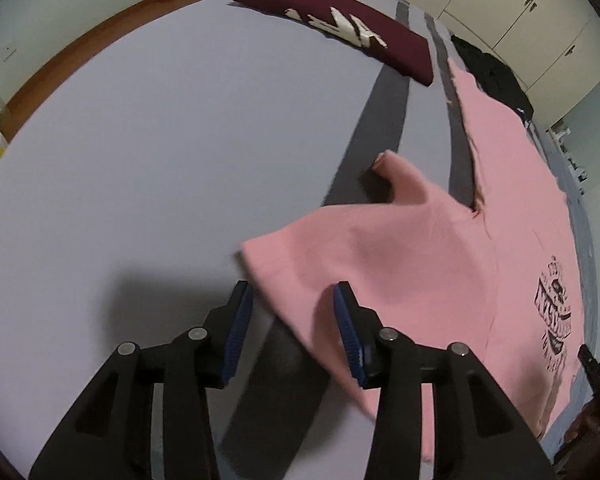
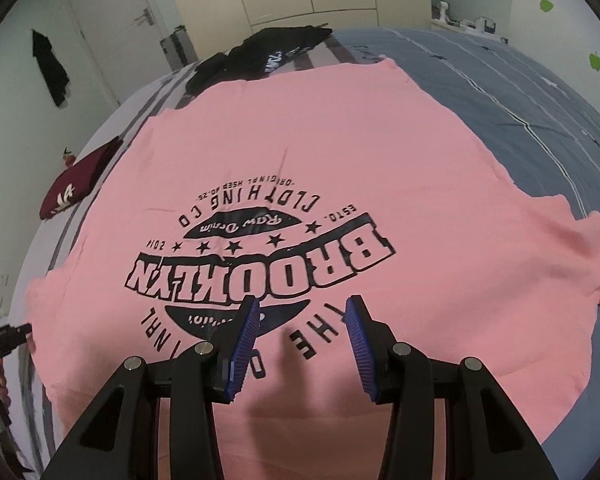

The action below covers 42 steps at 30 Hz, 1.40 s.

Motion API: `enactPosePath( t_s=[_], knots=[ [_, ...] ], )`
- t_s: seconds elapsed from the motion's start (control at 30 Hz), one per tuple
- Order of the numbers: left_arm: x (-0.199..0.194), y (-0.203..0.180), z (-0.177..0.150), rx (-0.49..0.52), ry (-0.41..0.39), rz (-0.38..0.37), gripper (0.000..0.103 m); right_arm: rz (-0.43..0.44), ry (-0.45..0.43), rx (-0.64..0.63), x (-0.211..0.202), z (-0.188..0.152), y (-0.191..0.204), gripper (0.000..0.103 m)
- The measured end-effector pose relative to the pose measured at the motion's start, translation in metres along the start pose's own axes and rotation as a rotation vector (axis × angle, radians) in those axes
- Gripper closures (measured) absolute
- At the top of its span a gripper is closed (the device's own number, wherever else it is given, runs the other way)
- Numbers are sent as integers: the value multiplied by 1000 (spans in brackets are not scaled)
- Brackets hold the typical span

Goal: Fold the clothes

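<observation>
"BROOKLYN", "CLOTHING CO" on pink shirt

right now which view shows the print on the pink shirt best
The right wrist view: the whole black print lies in plain sight on the pink shirt, readable as BROOKLYN, upside down. The left wrist view shows only a distorted sliver of it near the edge.

- A pink Brooklyn T-shirt lies spread flat on the striped bed, print facing up, filling the frame's centre.
- The right gripper hovers over the print at lower centre, jaws apart, holding nothing.
- A folded maroon garment lies at left, a black garment at upper centre.
</observation>
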<state>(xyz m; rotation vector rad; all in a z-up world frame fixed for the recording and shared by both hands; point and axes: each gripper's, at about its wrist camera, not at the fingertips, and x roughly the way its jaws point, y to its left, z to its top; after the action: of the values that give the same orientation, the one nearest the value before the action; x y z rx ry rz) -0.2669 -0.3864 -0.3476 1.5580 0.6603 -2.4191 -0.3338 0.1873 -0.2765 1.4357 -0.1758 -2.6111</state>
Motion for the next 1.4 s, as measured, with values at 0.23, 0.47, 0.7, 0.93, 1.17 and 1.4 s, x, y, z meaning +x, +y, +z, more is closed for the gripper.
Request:
enactPosePath(
  t_s=[0.23, 0.47, 0.7, 0.93, 1.17, 1.4],
  knots=[
    [-27, 0, -15, 4, -26, 32, 103, 10, 8, 1, 1, -4, 8, 61],
    [-23, 5, -32, -12, 59, 69, 100, 26, 13, -4, 2, -3, 10, 61],
    [-30, 8, -10, -35, -34, 183, 85, 27, 11, -14, 1, 1, 5, 61],
    [-30, -59, -10, 185, -33, -25, 85, 21, 7, -4, 0, 1, -1, 61],
    [5, -93, -50, 371, 60, 13, 85, 30, 11, 7, -1, -5, -5, 61],
    [-15, -86, -44, 237, -26, 109, 85, 6, 8, 32, -3, -12, -26, 61]
  ],
)
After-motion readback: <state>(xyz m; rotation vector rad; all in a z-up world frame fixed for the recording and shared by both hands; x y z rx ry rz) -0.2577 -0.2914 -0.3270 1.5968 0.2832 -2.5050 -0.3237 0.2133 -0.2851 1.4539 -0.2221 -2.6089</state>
